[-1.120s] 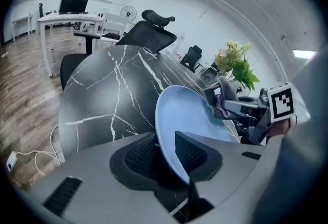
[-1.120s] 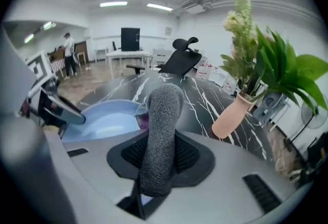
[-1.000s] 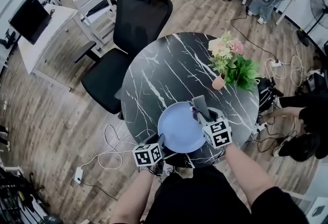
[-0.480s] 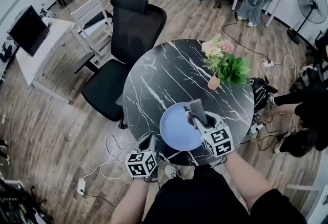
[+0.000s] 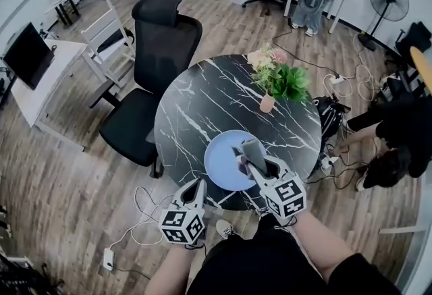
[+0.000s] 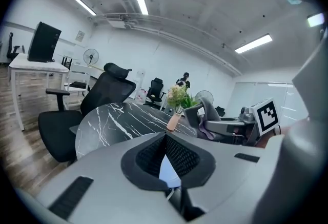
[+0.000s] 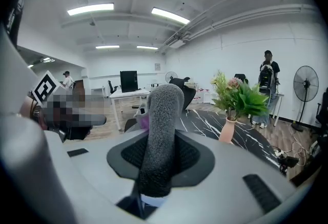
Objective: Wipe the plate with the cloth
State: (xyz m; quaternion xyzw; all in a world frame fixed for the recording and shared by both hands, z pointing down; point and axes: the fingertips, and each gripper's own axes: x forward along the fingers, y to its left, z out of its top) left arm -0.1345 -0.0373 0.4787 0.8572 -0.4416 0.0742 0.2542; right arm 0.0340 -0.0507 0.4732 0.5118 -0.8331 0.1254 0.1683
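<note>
Jaws of our left gripper (image 5: 200, 185) were clenched on the rim of the pale blue plate (image 5: 223, 164), which we held above the near edge of the black marble table (image 5: 202, 104), with flowers (image 5: 277, 81) farther back on it. Our right gripper (image 5: 260, 167) clamped a rolled grey cloth (image 5: 252, 150) that stood up between its pads, also above the table's near edge.

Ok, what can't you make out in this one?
- Plate lifted or resting on the table: head view looks steeply down. The left gripper view shows only a blue sliver between its shut jaws.
- Cloth touching the plate or not: the right gripper covers that spot in head view. Its own view shows the cloth, not the plate's face.
- Dirt on the plate: too small in head view.
</note>
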